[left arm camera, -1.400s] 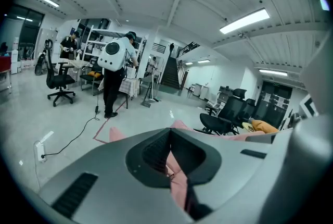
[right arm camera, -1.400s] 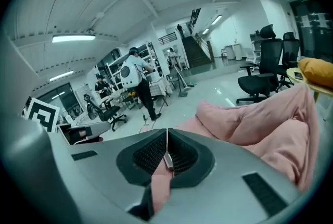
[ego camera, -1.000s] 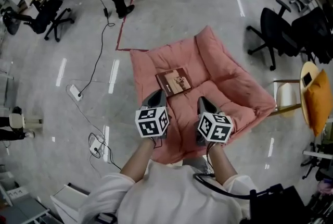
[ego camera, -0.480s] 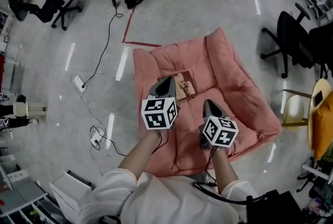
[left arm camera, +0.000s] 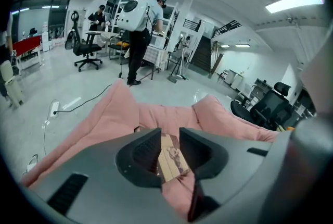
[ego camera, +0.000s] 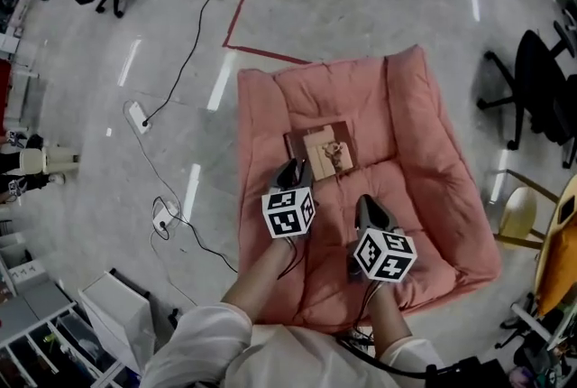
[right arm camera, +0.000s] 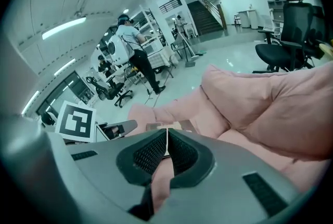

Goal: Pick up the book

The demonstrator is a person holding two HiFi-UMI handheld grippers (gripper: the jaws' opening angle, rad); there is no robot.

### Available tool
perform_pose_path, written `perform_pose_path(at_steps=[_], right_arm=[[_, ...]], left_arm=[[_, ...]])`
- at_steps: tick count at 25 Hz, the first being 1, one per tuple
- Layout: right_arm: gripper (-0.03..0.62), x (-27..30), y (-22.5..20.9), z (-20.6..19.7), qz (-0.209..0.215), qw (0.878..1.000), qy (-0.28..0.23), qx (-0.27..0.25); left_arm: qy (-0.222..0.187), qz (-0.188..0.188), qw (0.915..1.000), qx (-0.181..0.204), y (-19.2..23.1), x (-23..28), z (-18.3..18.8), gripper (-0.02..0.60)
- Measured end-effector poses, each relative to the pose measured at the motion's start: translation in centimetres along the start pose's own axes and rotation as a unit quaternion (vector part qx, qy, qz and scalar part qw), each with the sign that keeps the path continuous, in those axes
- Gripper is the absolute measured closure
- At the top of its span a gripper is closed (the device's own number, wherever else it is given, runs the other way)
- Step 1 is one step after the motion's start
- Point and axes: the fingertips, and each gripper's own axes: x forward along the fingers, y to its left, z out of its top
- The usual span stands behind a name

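Observation:
A brown book (ego camera: 323, 150) with a pale cover picture lies flat on the pink floor cushion (ego camera: 415, 133). My left gripper (ego camera: 294, 169) hovers just short of the book's near left corner. Its jaws are opening and stand slightly apart, and the book (left arm camera: 169, 158) shows through the gap beyond them with nothing between the pads. My right gripper (ego camera: 370, 207) hangs over the cushion's seat, nearer to me than the book and to its right. Its jaws are shut, with nothing in them. The book (right arm camera: 165, 126) lies beyond its tips (right arm camera: 167, 145).
The cushion lies on a glossy grey floor. A power strip (ego camera: 137, 115) and cables (ego camera: 185, 61) lie to its left, red floor tape (ego camera: 261, 54) at its far edge. A black office chair (ego camera: 541, 88) stands to the right and a white cabinet (ego camera: 117, 318) at the lower left. A person (left arm camera: 138, 30) stands behind.
Both grippers have dropped toward the cushion and moved forward. The left has come up to the book's near corner, and its jaws have parted. The right's jaws have stayed together.

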Motion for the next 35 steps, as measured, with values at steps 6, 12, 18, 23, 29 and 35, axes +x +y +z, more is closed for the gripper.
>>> perform_pose_path(at_steps=[6, 12, 18, 23, 29, 35], right_arm=[[0.562, 1.8, -0.5, -1.5, -0.001, 1.0, 0.027, -0.009], [0.563, 2.8, -1.1, -3.1, -0.004, 0.999, 0.05, -0.003], [0.563, 3.0, -1.0, -3.6, 0.003, 0.998, 0.057, -0.001], [0.563, 3.3, -1.0, -3.8, 0.007, 0.998, 0.061, 0.007], [0.562, 4.0, -1.2, -4.6, 0.011, 0.997, 0.071, 0.01], [0.562, 4.3, -1.3, -5.3, 0.014, 0.997, 0.08, 0.017]], left_arm=[[0.034, 0.028, 0.999, -0.004, 2.2, 2.4, -3.4, 0.423], [0.062, 0.033, 0.9967, -0.04, 3.0, 4.1, -5.5, 0.355], [0.093, 0.071, 0.9916, -0.055, 4.4, 5.4, -7.7, 0.3], [0.106, 0.079, 0.9891, -0.065, 5.0, 6.6, -9.0, 0.256], [0.114, 0.08, 0.9857, -0.095, 5.6, 8.0, -9.9, 0.241], [0.116, 0.06, 0.985, -0.113, 5.3, 8.9, -10.3, 0.241]])
